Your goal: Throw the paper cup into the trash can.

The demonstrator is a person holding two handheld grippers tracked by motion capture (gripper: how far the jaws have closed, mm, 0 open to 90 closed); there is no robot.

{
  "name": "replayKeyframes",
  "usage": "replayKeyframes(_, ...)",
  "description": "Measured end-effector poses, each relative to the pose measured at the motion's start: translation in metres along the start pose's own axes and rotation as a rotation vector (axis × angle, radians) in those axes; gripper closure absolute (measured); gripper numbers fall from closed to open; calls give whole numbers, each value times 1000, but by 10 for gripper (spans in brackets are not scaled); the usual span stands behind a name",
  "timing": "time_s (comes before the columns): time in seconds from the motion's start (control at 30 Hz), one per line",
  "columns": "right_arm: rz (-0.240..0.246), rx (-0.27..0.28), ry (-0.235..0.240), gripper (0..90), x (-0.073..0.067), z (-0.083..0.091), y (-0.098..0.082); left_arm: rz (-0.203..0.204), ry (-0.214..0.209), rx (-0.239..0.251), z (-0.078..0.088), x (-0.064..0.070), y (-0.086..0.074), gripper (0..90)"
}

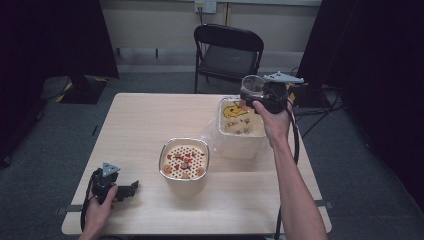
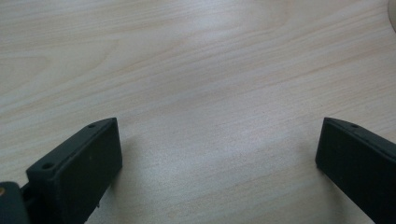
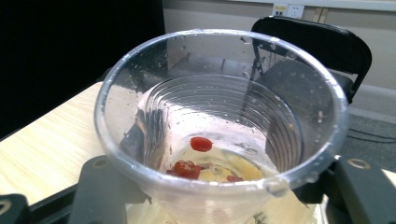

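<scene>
My right gripper (image 1: 254,94) holds a clear plastic cup (image 1: 252,85) upright over the back edge of a white tub (image 1: 242,144) printed with a yellow figure. In the right gripper view the cup (image 3: 224,116) sits between the two black jaws of the right gripper (image 3: 229,198), wet inside, with a few red bits and yellowish liquid at its bottom. A pale bowl (image 1: 184,182) with a perforated insert carrying red and orange pieces stands at mid-table. My left gripper (image 1: 131,188) rests on the table at the front left, and in its own view the left gripper (image 2: 217,158) is open over bare wood.
The light wooden table (image 1: 140,125) has free room on its left half. Crumpled clear plastic (image 1: 212,132) lies against the tub's left side. A black folding chair (image 1: 227,50) stands behind the table, and cables (image 1: 320,107) run on the floor to the right.
</scene>
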State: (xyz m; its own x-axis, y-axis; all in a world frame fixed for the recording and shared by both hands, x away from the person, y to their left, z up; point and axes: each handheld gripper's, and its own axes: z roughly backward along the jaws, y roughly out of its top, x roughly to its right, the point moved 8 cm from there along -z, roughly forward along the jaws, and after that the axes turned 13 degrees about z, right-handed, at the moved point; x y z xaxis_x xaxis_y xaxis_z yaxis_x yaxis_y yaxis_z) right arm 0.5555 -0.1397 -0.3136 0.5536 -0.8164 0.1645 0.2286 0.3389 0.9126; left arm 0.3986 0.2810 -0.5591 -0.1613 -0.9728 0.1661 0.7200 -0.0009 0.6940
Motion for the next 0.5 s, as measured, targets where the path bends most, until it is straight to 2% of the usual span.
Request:
replayKeyframes(0.07,-11,0,-1,353,2,-1,-1,-1,0,0,0,0,0,0)
replayKeyframes(0.13,-21,-13,-10,268,5,-4,-5,-1,1,0,0,0,0,0)
replayKeyframes(0.27,-23,-32,-17,200,6,-9,-9,-1,1,0,0,0,0,0)
replayKeyframes(0.5,-33,-26,-18,157,6,-12,-7,-2,1,0,0,0,0,0)
